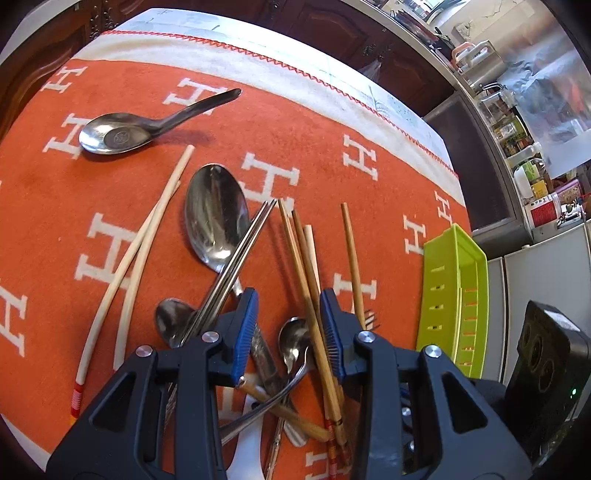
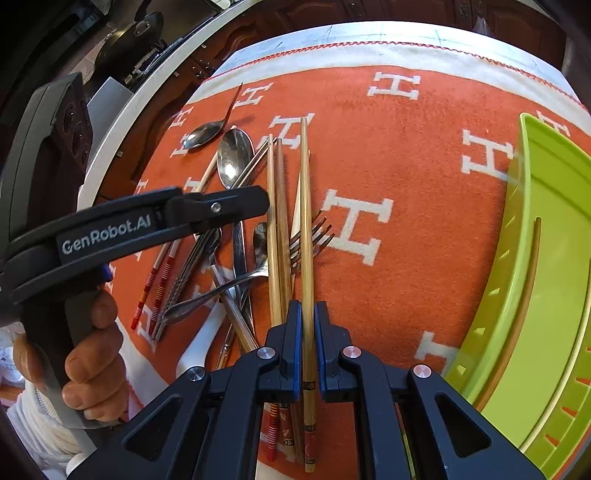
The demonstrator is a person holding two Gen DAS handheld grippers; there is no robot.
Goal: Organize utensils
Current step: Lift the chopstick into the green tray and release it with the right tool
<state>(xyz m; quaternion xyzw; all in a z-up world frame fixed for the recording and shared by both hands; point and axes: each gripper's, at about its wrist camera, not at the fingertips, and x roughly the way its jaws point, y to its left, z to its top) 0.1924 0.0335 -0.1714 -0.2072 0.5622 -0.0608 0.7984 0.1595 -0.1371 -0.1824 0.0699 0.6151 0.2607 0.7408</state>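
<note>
Your right tongs [image 2: 307, 325] grip one bamboo chopstick [image 2: 306, 221], which runs straight ahead over the fork [image 2: 312, 236] in the pile of utensils on the orange cloth [image 2: 406, 147] covering the desk. Your left tongs [image 1: 288, 317] hang wide apart above the same pile, holding nothing. The green tray [image 2: 546, 258] sits to the right, one chopstick already inside.

A home kitchen: dark wooden cabinets [image 1: 332, 26] line the wall, jars and bottles [image 1: 517, 136] crowd a counter, a pan [image 2: 129, 40] sits aside, and an orange tablecloth [image 1: 314, 155] covers the table.
</note>
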